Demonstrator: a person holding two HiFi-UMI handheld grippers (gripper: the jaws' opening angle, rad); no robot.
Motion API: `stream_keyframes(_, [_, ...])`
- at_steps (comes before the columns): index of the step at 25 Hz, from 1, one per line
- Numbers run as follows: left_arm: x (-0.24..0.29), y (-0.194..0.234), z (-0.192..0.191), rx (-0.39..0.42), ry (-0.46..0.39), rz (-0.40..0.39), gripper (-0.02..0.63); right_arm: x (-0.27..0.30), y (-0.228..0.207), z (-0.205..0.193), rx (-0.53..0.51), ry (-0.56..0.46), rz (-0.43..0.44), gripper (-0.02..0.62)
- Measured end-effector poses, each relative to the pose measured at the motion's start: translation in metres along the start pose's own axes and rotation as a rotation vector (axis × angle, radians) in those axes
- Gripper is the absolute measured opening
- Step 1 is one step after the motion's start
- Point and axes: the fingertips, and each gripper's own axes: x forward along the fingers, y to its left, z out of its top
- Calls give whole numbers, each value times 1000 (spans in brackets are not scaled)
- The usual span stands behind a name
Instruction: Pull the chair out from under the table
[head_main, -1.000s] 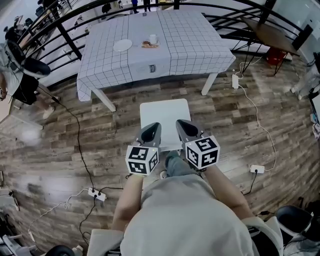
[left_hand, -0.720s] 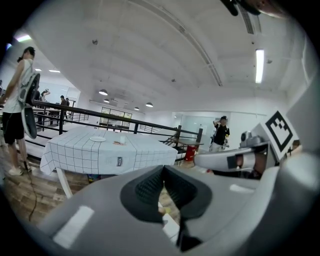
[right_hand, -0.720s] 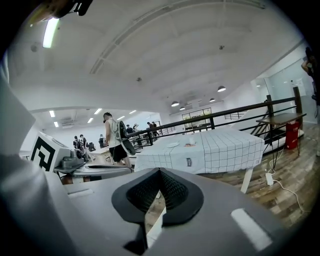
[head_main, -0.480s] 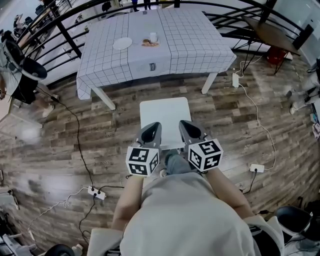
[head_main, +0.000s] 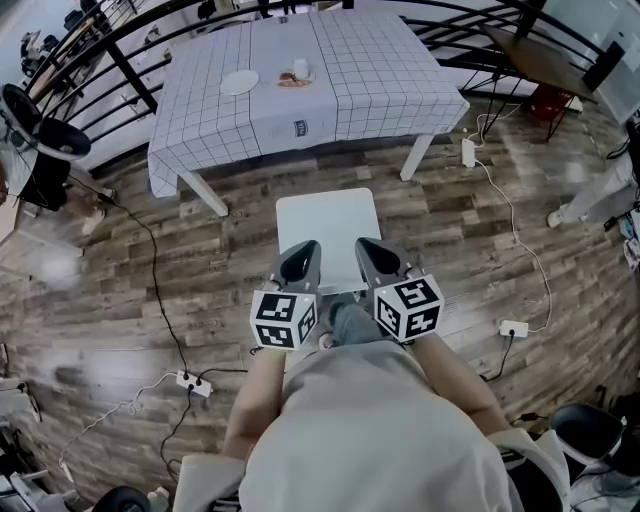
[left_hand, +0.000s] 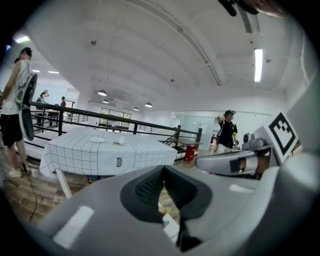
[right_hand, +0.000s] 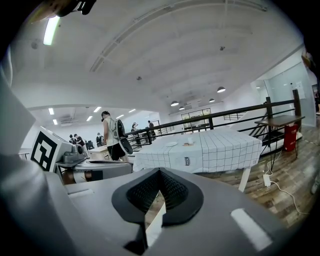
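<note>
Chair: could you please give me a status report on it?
Left gripper and right gripper shut, tips at chair's near edge, grip unconfirmed. Chair clear of table, standing free. Only cables nearby, off to both sides.

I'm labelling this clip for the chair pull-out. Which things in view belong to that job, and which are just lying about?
Belongs to the job: white chair, table with the checked cloth, left gripper, right gripper.

Just lying about: plate, cup, power strip on the floor.

Grey left gripper (head_main: 304, 247) and right gripper (head_main: 363, 244) bear black-and-white square markings.
</note>
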Motion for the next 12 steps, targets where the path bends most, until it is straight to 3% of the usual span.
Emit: stream_keyframes(12, [0,9,0,-3,-11,10,11,12,8,-5,-9,9,17,-3])
